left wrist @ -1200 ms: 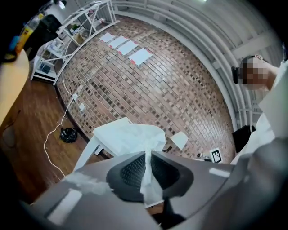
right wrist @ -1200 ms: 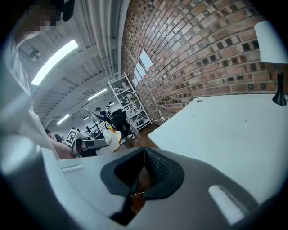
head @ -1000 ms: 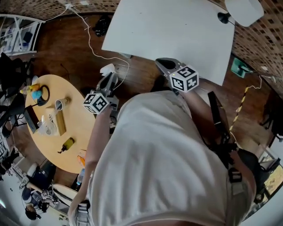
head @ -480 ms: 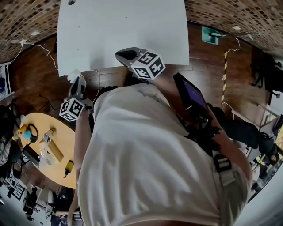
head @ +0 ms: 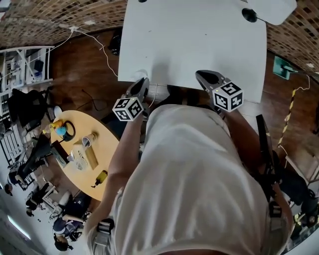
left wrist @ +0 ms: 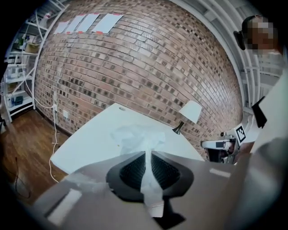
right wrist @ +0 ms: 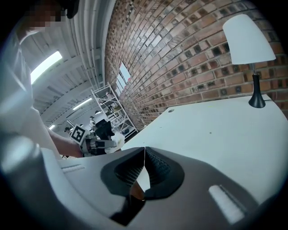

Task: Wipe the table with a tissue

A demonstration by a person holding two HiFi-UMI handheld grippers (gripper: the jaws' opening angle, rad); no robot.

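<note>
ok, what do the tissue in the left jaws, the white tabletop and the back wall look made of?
Tissue: thin soft paper, white and slightly translucent. It crumples and folds where the left gripper pinches it.
Tabletop: smooth matte white, probably laminate or painted board. No grain shows.
Wall: exposed brick, reddish-brown with pale mortar lines.

The white table [head: 199,40] and its lamp [head: 271,9] run off the head view's top edge; our shirt [head: 189,179] hides the floor beneath; oddments on the round wooden table [head: 107,149] are too small for us to name.
</note>
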